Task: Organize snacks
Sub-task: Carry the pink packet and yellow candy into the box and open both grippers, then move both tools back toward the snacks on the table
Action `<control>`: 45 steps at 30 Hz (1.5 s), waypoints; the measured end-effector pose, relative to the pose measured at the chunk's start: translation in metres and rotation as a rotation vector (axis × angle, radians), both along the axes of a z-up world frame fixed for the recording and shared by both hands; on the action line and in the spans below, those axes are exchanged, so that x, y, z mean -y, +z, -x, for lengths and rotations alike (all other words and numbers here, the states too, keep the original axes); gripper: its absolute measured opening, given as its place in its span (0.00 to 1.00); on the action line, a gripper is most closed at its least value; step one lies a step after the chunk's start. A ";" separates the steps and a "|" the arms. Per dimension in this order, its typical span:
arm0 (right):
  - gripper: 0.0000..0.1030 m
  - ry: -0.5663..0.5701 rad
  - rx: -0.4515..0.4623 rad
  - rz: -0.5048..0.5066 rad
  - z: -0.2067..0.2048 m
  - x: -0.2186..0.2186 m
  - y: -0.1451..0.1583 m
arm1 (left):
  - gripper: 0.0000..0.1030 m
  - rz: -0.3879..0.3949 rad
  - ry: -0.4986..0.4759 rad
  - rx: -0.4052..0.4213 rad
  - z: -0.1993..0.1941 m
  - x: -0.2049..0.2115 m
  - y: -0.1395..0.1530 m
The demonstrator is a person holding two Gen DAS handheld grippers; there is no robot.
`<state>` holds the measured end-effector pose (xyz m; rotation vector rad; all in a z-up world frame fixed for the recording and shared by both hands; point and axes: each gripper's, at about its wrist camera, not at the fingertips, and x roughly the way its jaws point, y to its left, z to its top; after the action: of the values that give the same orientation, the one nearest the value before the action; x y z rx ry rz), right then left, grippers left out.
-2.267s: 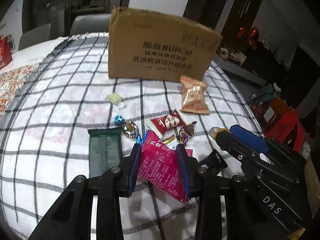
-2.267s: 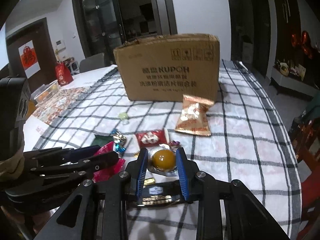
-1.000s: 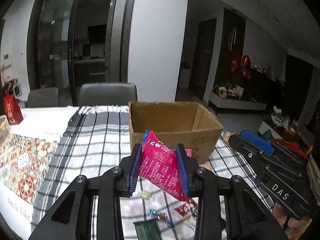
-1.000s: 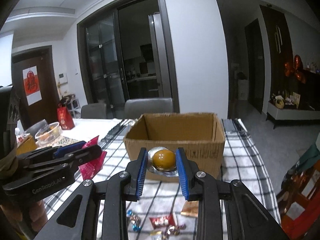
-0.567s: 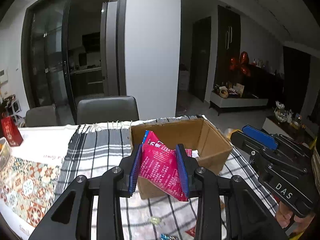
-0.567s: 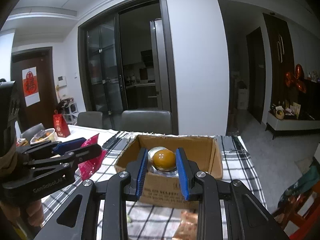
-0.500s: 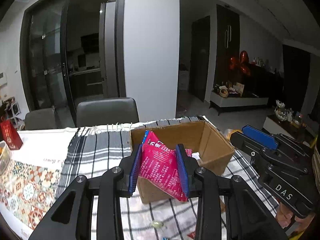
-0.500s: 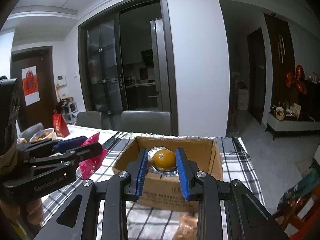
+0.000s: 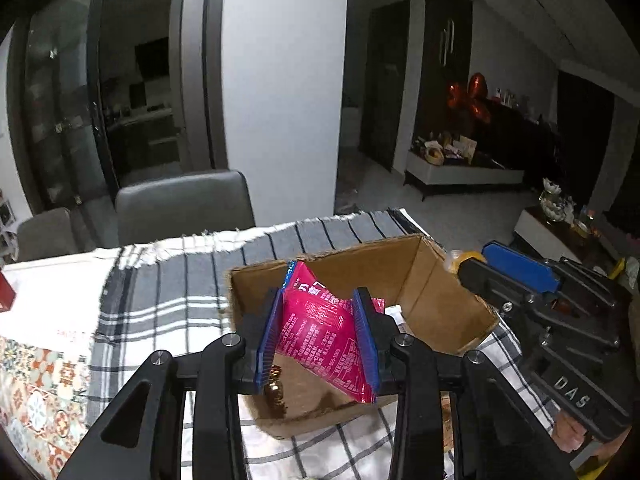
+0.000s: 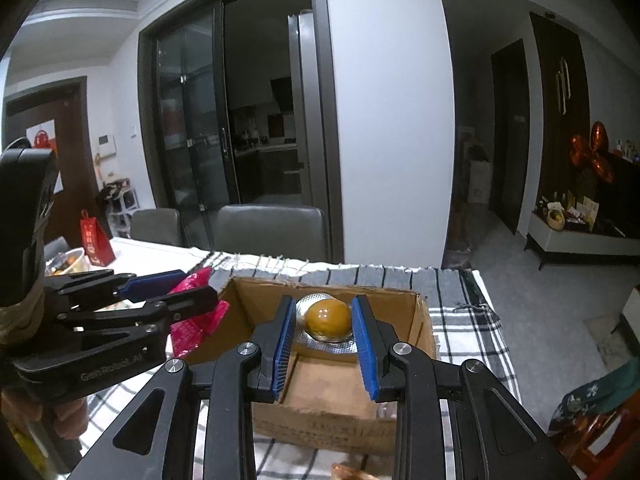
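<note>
Dim light fills the dining room, where dark glass sliding doors are seen at the back and two grey chairs are drawn up at the far edge of the worktop. At the far left of the worktop a patterned orange mat is laid, and a black-and-white checked cloth is spread beside it. An open cardboard box is set on the cloth toward the right.

The left claw is closed on a pink snack packet, which is pinched upright between the blue pads and held above the near left part of the box opening. Just below the left pad a small gold-wrapped candy is seen inside the box. In the right wrist view the same claw is seen from the side at the left edge of the box, with the packet hanging from it.

To the right, the right claw is closed on a foil-backed blister holding a round amber sweet; it is held over the middle of the box. In the left wrist view this claw is seen reaching in over the right wall of the box.

Beyond the worktop on the right, a low white cabinet is cluttered with small items, and red balloons are seen above it.
</note>
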<state>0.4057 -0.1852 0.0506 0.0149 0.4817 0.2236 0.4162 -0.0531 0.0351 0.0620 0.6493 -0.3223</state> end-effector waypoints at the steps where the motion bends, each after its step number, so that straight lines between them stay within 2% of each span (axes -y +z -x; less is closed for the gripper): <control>1: 0.30 -0.003 -0.010 0.002 -0.004 0.000 -0.003 | 0.43 -0.006 0.005 0.000 -0.004 0.001 -0.002; 3: 0.31 -0.025 -0.012 0.011 -0.009 0.002 -0.006 | 0.50 -0.020 0.021 0.005 -0.009 0.001 -0.003; 4: 0.40 -0.044 -0.012 0.021 -0.011 0.001 -0.006 | 0.56 -0.027 0.023 0.006 -0.010 0.002 -0.004; 6: 0.47 -0.069 -0.010 0.030 -0.010 0.004 -0.008 | 0.62 -0.036 0.043 0.009 -0.007 -0.001 -0.005; 16: 0.47 -0.062 -0.018 -0.032 0.042 0.010 -0.009 | 0.66 -0.079 0.089 0.096 0.062 -0.009 0.006; 23: 0.47 -0.032 0.034 -0.014 0.090 0.002 -0.006 | 0.72 -0.104 0.086 0.159 0.112 -0.014 0.010; 31: 0.47 0.006 0.037 -0.015 0.134 -0.003 -0.012 | 0.73 -0.118 0.107 0.147 0.157 -0.027 -0.004; 39: 0.47 0.052 -0.025 0.020 0.167 -0.011 -0.039 | 0.74 -0.124 0.157 0.095 0.196 -0.036 -0.031; 45: 0.47 0.066 -0.061 0.019 0.185 -0.015 -0.053 | 0.74 -0.122 0.155 0.082 0.221 -0.040 -0.043</control>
<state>0.2206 -0.1703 -0.0024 -0.0126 0.5456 0.2836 0.1955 -0.0131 -0.0081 0.1401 0.5886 -0.1299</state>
